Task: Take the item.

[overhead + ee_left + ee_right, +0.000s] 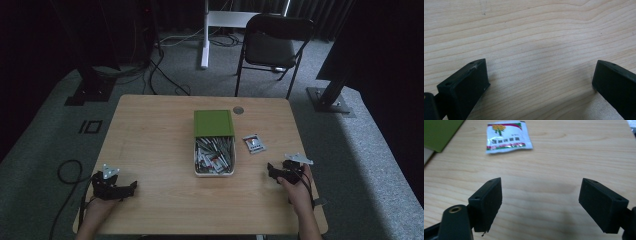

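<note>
A white box (214,156) full of small sachets sits mid-table, its green lid (213,123) propped behind it. One loose white sachet (254,143) (508,137) lies on the wood right of the box. My right gripper (271,172) (540,202) rests near the table's right front, open, jaws wide apart over bare wood, with the sachet lying beyond them. At the left front edge my left gripper (131,187) (541,82) is open too, nothing but wood grain between its jaws.
The wooden table (150,135) has a round grommet (238,110) at its back edge. A black folding chair (272,45) stands beyond the table, with dark stands and cables on the floor. A corner of the green lid (439,132) appears in the right gripper view.
</note>
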A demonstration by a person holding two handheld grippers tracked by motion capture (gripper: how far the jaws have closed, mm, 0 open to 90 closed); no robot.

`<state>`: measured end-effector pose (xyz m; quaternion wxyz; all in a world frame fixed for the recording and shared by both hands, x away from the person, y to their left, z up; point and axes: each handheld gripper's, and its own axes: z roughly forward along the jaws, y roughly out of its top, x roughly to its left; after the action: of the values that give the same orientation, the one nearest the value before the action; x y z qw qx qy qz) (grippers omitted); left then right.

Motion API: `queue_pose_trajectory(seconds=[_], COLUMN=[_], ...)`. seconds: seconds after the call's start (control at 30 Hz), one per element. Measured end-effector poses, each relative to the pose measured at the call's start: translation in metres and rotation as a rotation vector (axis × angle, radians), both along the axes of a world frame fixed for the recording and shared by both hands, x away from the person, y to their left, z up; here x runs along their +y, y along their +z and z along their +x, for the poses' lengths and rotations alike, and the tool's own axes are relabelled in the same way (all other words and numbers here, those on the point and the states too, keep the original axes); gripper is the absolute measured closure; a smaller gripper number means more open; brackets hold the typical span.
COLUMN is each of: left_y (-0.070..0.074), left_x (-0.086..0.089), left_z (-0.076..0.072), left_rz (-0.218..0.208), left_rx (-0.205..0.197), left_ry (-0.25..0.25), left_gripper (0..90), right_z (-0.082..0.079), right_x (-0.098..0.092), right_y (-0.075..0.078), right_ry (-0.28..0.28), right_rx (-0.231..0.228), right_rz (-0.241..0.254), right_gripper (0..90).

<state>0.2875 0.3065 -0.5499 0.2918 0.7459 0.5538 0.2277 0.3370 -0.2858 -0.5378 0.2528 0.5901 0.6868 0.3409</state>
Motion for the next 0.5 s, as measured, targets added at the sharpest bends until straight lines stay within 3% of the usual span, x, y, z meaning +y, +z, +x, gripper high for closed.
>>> queue_pose_trajectory(seconds=[0.33, 0.5], left_y=[0.0, 0.0], left_x=[0.0, 0.0], left_z=[0.0, 0.0], left_rz=[0.0, 0.0], left_rx=[-0.001, -0.001], left_ry=[0.0, 0.0], left_gripper=[1.3, 1.3], right_z=[-0.021, -0.029], right_x=[-0.012, -0.016], right_y=[-0.006, -0.01], right_ry=[-0.056, -0.096], right_rx=[0.0, 0.025], right_rz=[-0.019, -0.008], right_gripper=[17.0, 17.0])
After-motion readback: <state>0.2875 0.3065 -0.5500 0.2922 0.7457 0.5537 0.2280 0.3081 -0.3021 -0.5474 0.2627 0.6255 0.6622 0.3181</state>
